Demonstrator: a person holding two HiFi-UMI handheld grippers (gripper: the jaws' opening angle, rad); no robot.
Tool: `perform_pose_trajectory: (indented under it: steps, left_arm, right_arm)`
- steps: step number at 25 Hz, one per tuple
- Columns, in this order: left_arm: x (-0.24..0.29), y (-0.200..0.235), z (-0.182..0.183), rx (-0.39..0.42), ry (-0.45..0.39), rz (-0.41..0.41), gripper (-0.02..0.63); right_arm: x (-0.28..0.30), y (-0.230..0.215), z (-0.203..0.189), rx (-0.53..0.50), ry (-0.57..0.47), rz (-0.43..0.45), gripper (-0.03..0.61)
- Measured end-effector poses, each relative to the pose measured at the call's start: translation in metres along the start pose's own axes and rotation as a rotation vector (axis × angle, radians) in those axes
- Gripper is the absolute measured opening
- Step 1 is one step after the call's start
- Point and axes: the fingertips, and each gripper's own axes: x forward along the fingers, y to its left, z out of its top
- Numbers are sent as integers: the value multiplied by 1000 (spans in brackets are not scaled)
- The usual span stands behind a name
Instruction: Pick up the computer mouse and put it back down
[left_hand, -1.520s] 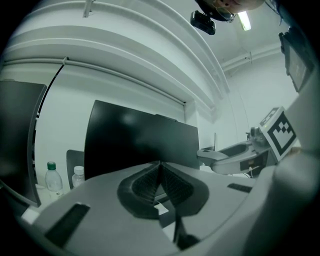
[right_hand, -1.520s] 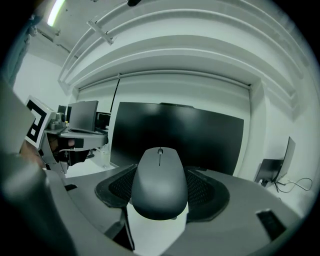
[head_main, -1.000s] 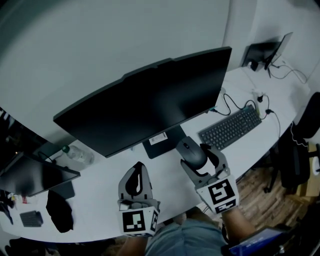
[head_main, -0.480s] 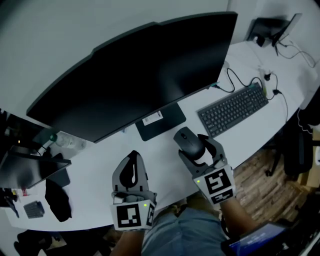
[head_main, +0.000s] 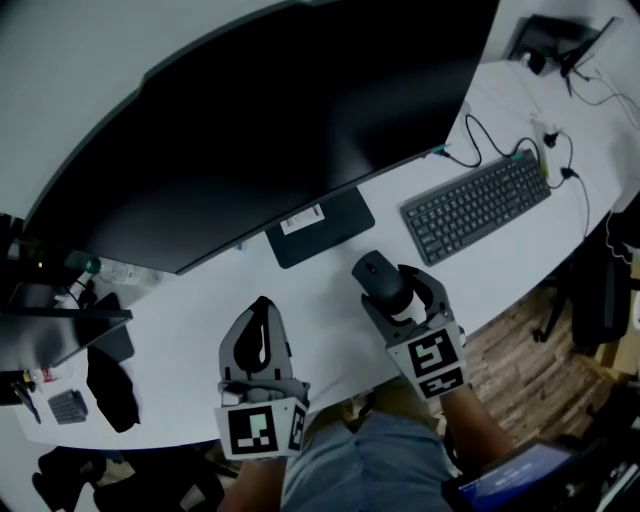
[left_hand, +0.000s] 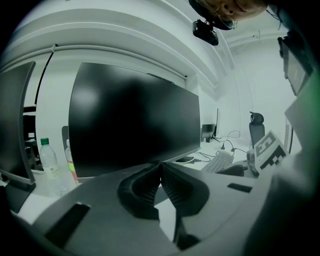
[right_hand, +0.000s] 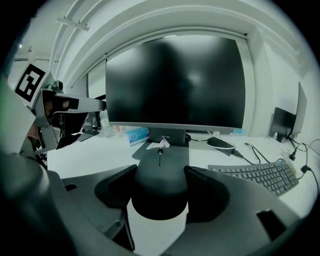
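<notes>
A black computer mouse (head_main: 376, 276) sits between the jaws of my right gripper (head_main: 389, 289), which is shut on its sides. In the right gripper view the mouse (right_hand: 160, 192) fills the gap between the two pads, low over the white desk (head_main: 200, 320) and in front of the monitor stand (head_main: 318, 227). I cannot tell whether it touches the desk. My left gripper (head_main: 261, 306) hovers to the left of it, shut and holding nothing; in the left gripper view its tips (left_hand: 160, 165) meet.
A large dark monitor (head_main: 280, 120) spans the back. A black keyboard (head_main: 478, 205) with cables lies to the right. A water bottle (head_main: 120, 270), a second screen and small dark items stand at the left. The desk's front edge runs just below both grippers.
The right gripper has sunk toward the desk with the mouse still in its jaws. The left gripper has dropped a little too, still shut.
</notes>
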Motion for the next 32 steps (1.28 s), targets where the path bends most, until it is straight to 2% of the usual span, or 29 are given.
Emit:
perform_pose_trajectory:
  steps: [18, 32]
  left_arm:
    - [10, 9, -36, 12, 110, 42, 8]
    - [12, 7, -52, 12, 148, 31, 8]
  right_arm:
    - [33, -5, -65, 51, 120, 26, 302]
    - [43, -4, -85, 60, 176, 14, 302]
